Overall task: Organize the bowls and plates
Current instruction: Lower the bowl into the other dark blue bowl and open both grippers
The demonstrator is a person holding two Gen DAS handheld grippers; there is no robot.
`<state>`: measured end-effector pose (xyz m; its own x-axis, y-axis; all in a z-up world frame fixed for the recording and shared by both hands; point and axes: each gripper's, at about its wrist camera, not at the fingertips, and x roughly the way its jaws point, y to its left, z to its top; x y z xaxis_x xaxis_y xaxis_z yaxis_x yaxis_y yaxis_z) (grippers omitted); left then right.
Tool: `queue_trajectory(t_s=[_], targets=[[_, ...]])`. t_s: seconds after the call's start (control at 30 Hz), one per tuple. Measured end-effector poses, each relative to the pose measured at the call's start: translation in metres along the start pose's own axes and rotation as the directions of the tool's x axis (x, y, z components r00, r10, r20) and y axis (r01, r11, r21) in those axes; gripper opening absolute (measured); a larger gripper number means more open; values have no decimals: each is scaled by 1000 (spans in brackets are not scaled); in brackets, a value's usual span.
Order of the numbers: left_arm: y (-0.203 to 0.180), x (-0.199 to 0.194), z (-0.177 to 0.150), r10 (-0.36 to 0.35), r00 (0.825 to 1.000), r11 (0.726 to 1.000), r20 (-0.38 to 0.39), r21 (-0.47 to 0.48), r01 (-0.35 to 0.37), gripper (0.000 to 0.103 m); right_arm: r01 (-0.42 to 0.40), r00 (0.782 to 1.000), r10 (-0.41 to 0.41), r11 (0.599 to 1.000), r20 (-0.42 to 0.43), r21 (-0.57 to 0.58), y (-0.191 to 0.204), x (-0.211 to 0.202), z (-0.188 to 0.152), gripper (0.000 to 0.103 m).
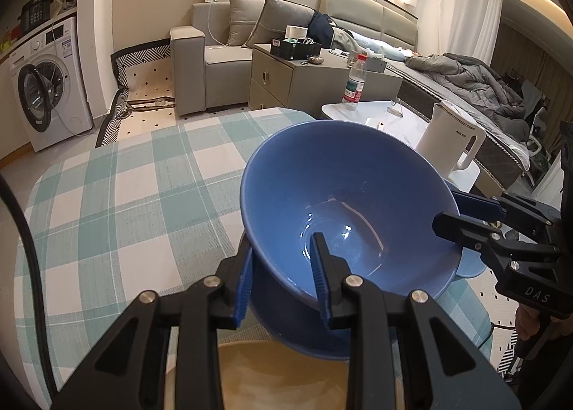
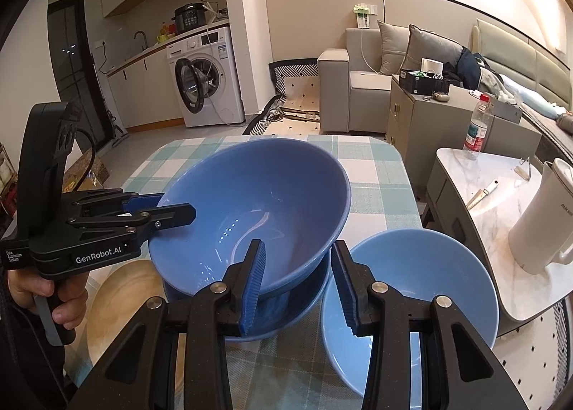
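Observation:
A large blue bowl (image 1: 343, 195) (image 2: 258, 202) hangs tilted over the checked table (image 1: 125, 202) (image 2: 376, 173). My left gripper (image 1: 283, 281) (image 2: 175, 207) is shut on its near-left rim, one pad inside and one outside. On the opposite rim my right gripper (image 2: 299, 284) (image 1: 451, 209) is shut the same way. Directly under the bowl lies a darker blue dish (image 2: 286, 309). A lighter blue bowl (image 2: 422, 288) (image 1: 471, 263) stands on the table just right of it. A tan wooden plate (image 2: 121, 302) (image 1: 279, 374) lies to the left.
A low marble side table (image 2: 501, 202) at the right carries a white kettle (image 2: 537, 231) (image 1: 451, 145) and a water bottle (image 2: 474, 129) (image 1: 354, 84). Beyond the table are a grey cabinet (image 1: 286, 77), a sofa and a washing machine (image 1: 50, 84). A person's hand (image 2: 39, 288) holds the left gripper's handle.

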<state>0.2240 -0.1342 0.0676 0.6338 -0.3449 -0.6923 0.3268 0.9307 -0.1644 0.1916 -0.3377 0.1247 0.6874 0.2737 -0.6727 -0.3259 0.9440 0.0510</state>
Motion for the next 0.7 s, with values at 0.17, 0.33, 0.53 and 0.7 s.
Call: queue_trajectory(t_s=[0.17, 0.33, 0.53, 0.7], targets=[[0, -1, -3, 14, 1000, 1000, -2, 5, -14, 28, -8, 1000, 8, 1000, -7, -3, 2, 2, -6, 40], [-2, -1, -7, 22, 1000, 1000, -9, 19, -22, 28, -6, 1000, 6, 1000, -17, 1, -1, 6, -9, 40], [-2, -1, -11, 28, 999, 999, -16, 23, -28, 28, -3, 1000, 3, 1000, -28, -4, -2, 9, -17, 40], [-1, 1, -16, 37, 999, 999, -30, 26, -36, 28, 1, 999, -1, 1000, -37, -14, 1, 12, -21, 40]])
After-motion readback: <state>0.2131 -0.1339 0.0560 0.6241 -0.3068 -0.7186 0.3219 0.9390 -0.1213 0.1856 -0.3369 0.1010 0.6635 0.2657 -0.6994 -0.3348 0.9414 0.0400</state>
